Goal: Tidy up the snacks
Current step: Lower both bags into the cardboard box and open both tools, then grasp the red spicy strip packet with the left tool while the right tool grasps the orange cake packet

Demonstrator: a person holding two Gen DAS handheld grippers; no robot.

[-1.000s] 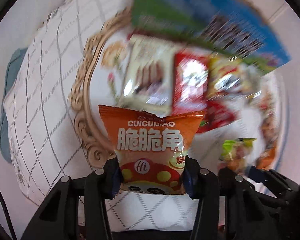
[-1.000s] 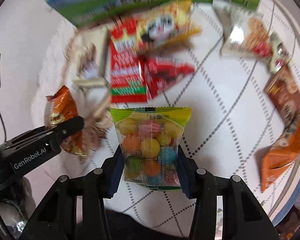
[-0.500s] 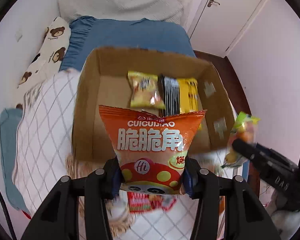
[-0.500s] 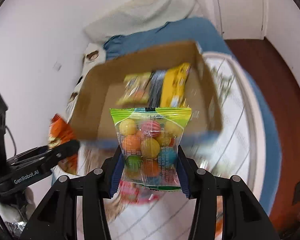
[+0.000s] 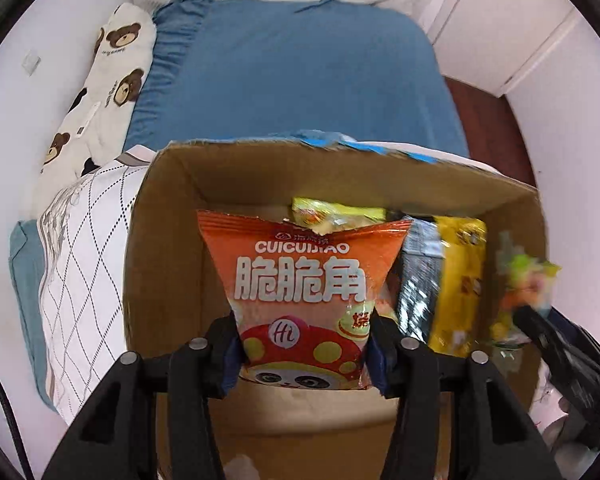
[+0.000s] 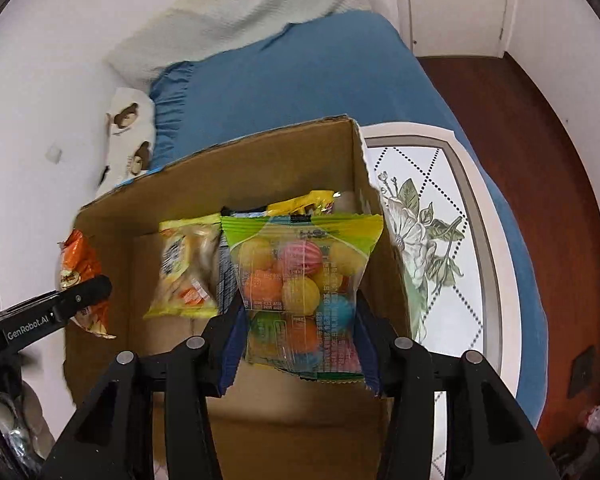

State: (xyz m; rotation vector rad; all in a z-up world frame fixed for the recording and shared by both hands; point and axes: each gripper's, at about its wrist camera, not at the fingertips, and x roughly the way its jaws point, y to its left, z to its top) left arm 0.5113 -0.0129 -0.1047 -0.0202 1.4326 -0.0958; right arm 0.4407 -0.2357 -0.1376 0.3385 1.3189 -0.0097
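Note:
My left gripper (image 5: 304, 354) is shut on an orange Cuicuijiao snack bag (image 5: 304, 280), held upright over the open cardboard box (image 5: 164, 248). My right gripper (image 6: 300, 344) is shut on a clear green-topped bag of coloured gum balls (image 6: 300, 280), held over the same box (image 6: 260, 156) near its right wall. Inside the box lie a yellow snack packet (image 6: 184, 272), a dark packet (image 5: 418, 276) and a yellow bar packet (image 5: 458, 280). The right gripper with the gum balls shows blurred at the right of the left wrist view (image 5: 528, 292); the left gripper and orange bag show at the left of the right wrist view (image 6: 80, 276).
The box stands on a white tablecloth with a diamond grid (image 5: 80, 260) and a flower print (image 6: 420, 232). Behind it is a bed with a blue sheet (image 5: 292, 76) and a bear-print pillow (image 5: 112, 76). Red-brown floor (image 6: 540, 160) lies to the right.
Both grippers have swung up from the snack-strewn tablecloth to the cardboard box and moved closer over its opening, each still holding its bag.

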